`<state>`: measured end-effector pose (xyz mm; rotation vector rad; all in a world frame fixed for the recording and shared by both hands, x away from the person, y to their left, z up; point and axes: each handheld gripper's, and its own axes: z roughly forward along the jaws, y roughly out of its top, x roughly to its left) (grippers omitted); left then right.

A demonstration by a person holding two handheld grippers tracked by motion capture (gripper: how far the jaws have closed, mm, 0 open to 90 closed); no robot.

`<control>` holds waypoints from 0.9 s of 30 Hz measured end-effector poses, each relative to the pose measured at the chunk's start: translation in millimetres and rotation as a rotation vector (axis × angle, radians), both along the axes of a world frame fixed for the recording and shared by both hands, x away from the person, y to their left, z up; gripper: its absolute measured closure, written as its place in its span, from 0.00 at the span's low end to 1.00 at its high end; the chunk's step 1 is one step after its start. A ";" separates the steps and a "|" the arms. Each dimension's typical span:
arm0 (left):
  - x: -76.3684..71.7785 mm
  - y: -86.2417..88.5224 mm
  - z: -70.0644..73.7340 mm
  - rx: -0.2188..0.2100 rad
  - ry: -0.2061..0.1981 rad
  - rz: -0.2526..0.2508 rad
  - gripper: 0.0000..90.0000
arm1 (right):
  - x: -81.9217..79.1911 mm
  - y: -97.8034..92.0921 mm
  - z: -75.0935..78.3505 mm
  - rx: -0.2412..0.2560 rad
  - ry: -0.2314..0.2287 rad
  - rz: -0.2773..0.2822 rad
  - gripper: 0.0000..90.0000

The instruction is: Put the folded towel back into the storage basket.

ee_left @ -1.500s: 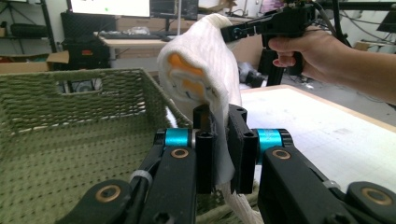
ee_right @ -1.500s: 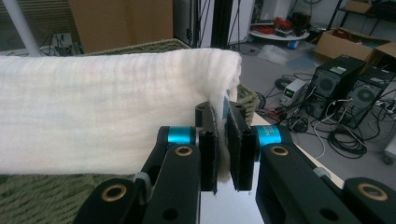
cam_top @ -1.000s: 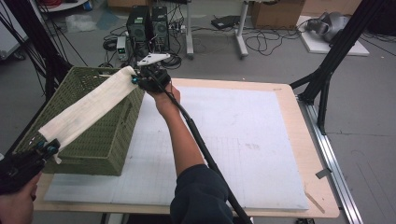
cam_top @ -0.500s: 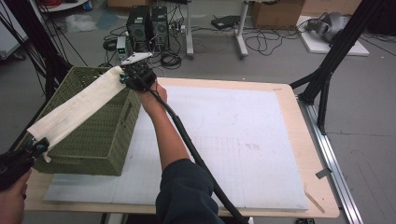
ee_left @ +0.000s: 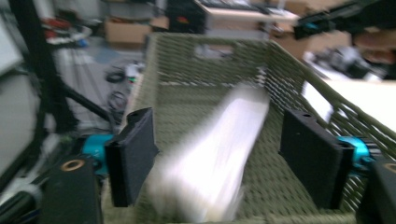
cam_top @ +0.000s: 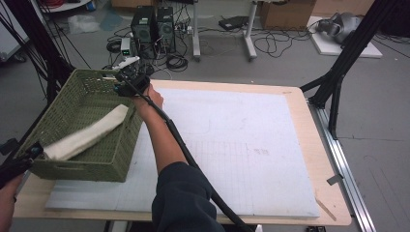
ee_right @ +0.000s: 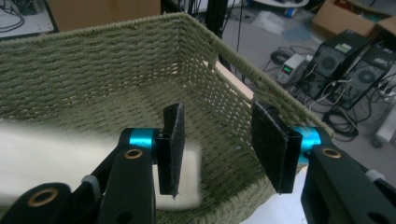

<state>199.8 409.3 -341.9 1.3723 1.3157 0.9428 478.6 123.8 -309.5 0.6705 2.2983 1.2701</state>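
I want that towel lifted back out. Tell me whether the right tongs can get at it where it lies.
Probably yes: the open right tongs hang over the green woven basket, and the rolled cream cloth lies just below, nothing covering it.

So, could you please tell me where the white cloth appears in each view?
High view: cloth lies diagonally in the basket, left side.
Left gripper view: blurred, bottom centre.
Right gripper view: lower left, behind the left jaw.
Shared landmark: the green basket.
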 end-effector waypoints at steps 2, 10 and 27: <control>-5.9 0.7 6.6 -0.007 -0.029 -0.019 0.31 | -2.5 -5.3 4.7 0.005 -0.005 0.003 0.59; -13.5 -17.9 22.7 -0.063 -0.099 -0.133 0.18 | -19.0 -55.4 22.0 0.127 0.019 0.041 0.48; 25.2 -113.0 23.2 -0.087 -0.082 -0.454 0.19 | -75.1 -217.5 9.9 0.165 0.082 -0.022 0.21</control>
